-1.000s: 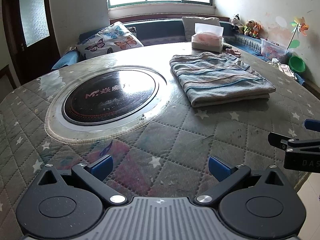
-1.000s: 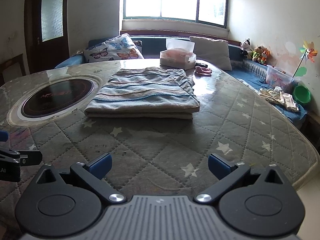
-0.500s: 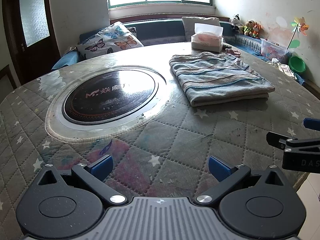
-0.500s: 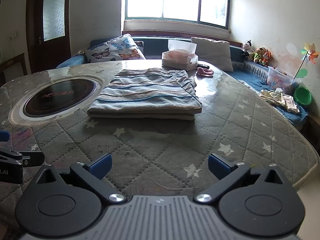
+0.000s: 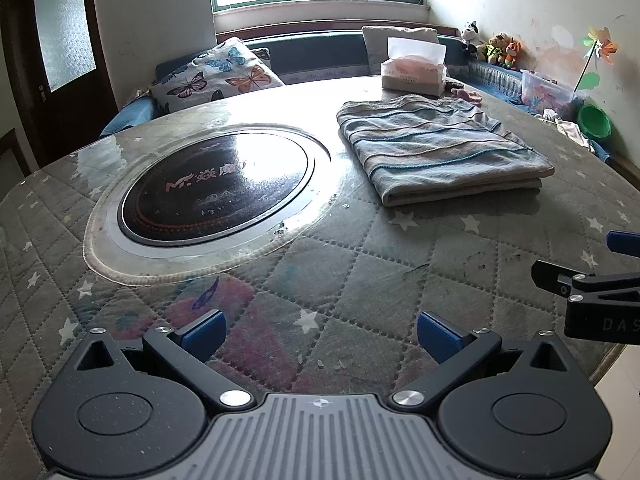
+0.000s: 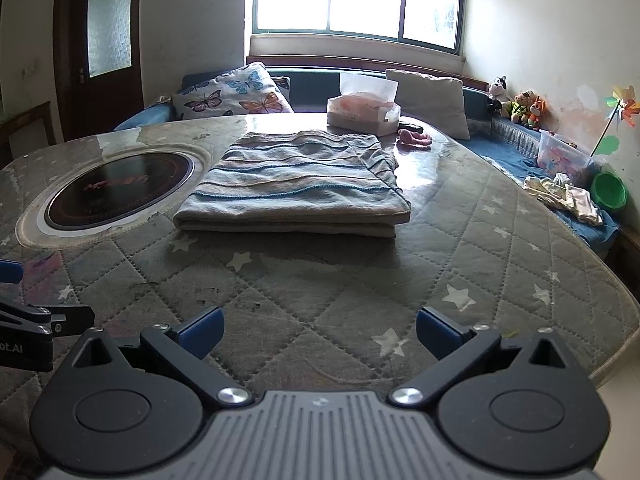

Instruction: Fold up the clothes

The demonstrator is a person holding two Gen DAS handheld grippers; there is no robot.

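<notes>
A folded grey garment with blue and tan stripes [image 5: 436, 148] [image 6: 296, 184] lies flat on the quilted, star-patterned table cover [image 5: 360, 280] [image 6: 460, 248], right of the round black cooktop [image 5: 216, 188] [image 6: 120, 188]. My left gripper [image 5: 320, 330] hovers open over the near table edge, well short of the garment, nothing between its blue pads. My right gripper [image 6: 318, 326] is also open and empty, facing the garment's near fold from a distance. Each gripper shows at the edge of the other's view: the right one [image 5: 592, 296], the left one [image 6: 36, 320].
A tissue box [image 5: 414, 72] [image 6: 362, 110] and a small pink item [image 6: 414, 138] sit beyond the garment. Behind the table runs a blue bench with a butterfly pillow [image 5: 216, 74], a plain cushion [image 6: 430, 100], loose clothes [image 6: 564, 198], a green bowl [image 6: 608, 190] and a plastic box [image 6: 562, 156].
Both grippers have drifted slightly back from the garment and stay open. The garment has not moved.
</notes>
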